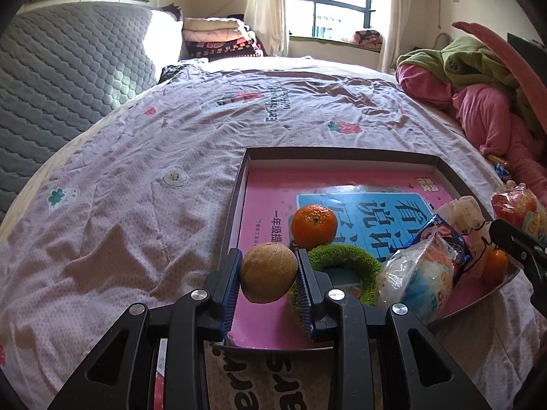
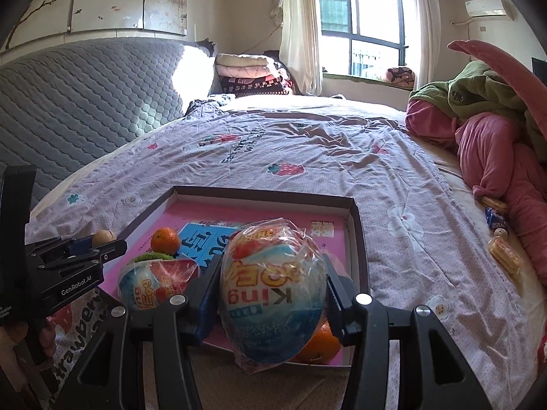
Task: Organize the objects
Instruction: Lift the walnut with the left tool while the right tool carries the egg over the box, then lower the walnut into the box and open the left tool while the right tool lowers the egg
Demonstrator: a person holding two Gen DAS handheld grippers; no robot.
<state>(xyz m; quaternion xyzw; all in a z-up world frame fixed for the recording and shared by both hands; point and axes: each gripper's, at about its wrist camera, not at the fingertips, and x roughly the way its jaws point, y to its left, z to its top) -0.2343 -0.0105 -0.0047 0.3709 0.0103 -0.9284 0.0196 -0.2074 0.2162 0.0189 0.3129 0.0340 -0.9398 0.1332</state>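
Note:
A shallow box tray (image 1: 342, 153) with a pink book as its floor lies on the bed. My left gripper (image 1: 268, 275) is shut on a brown walnut (image 1: 267, 272) over the tray's near left corner. In the tray lie an orange (image 1: 314, 226), a green fuzzy ring (image 1: 345, 256), a wrapped toy egg (image 1: 418, 283) and a second small orange (image 1: 495, 266). My right gripper (image 2: 271, 294) is shut on a large wrapped toy egg (image 2: 271, 297) above the tray's (image 2: 355, 225) near right part. The left gripper (image 2: 102, 239) with the walnut (image 2: 104, 237) shows at left.
The flowered bedsheet (image 1: 136, 188) stretches left and beyond the tray. A pile of pink and green bedding (image 1: 478, 102) lies at the right. Snack packets (image 2: 502, 253) lie on the sheet right of the tray. A grey padded headboard (image 2: 85, 102) stands at the left.

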